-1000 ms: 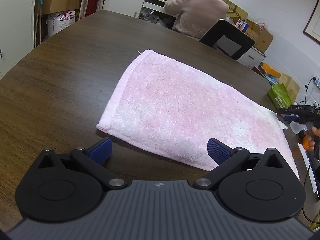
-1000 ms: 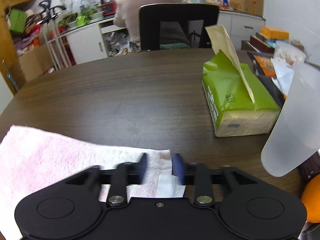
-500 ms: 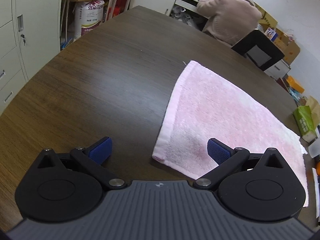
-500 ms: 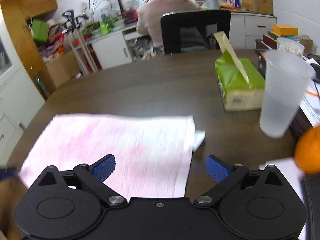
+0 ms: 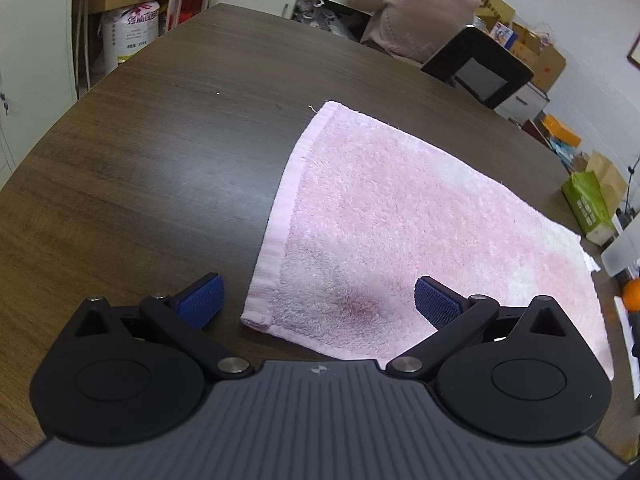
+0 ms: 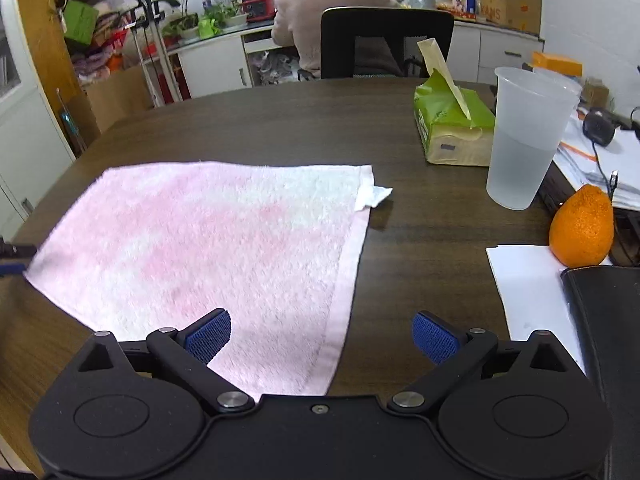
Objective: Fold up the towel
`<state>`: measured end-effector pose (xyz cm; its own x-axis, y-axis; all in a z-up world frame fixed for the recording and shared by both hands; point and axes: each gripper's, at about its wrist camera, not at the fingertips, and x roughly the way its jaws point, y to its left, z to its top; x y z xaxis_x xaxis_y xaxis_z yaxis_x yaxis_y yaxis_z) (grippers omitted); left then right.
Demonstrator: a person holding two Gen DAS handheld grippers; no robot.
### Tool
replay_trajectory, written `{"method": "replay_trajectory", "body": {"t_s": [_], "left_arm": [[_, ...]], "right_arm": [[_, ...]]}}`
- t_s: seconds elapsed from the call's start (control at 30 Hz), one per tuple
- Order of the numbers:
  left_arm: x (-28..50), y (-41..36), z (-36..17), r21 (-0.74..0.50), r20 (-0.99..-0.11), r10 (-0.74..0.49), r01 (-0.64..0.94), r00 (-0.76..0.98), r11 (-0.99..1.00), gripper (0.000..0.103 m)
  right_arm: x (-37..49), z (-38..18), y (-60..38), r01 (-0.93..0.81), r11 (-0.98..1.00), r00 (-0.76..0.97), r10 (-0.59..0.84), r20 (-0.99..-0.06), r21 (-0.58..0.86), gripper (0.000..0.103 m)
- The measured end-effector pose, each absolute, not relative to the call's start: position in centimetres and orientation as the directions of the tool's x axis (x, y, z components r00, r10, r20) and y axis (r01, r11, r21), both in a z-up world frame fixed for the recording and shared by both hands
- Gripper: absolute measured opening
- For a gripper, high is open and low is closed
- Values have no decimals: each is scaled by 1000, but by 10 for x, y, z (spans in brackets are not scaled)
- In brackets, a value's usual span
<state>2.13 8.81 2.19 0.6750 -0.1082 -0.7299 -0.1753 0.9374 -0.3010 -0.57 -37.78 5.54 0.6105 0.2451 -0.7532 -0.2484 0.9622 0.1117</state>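
A pink towel (image 5: pixel 400 220) lies flat on the dark wooden table (image 5: pixel 160 160). My left gripper (image 5: pixel 316 300) is open above the towel's near left corner, one blue pad over bare wood and the other over the cloth. In the right wrist view the same towel (image 6: pixel 208 248) spreads to the left, a white label (image 6: pixel 374 196) sticking out at its far right corner. My right gripper (image 6: pixel 322 336) is open over the towel's near right hem, holding nothing.
A green tissue pack (image 6: pixel 452 128), a translucent plastic cup (image 6: pixel 524 140), an orange (image 6: pixel 582 228), white paper (image 6: pixel 532 292) and a black folder (image 6: pixel 608 320) stand right of the towel. A person (image 6: pixel 332 20) sits in a black chair (image 6: pixel 384 40) beyond the table.
My right gripper let go of the towel's labelled corner, opened wide and drew back toward the near edge. The left gripper shifted left to the towel's near left corner, staying open.
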Motion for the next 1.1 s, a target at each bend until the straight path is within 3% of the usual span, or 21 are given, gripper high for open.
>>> {"method": "replay_trajectory", "body": {"t_s": [0.47, 0.7, 1.1], "left_arm": [[18, 81, 24, -305, -743, -143, -140, 654, 942, 103], [22, 74, 25, -342, -750, -211, -94, 627, 935, 103], [25, 71, 22, -343, -753, -207, -105, 624, 933, 103]], "right_arm": [[6, 18, -355, -172, 973, 487, 218, -846, 152, 102], [-1, 17, -342, -187, 979, 476, 167, -864, 86, 102], [-8, 15, -324, -217, 975, 494, 145, -857, 40, 102]]}}
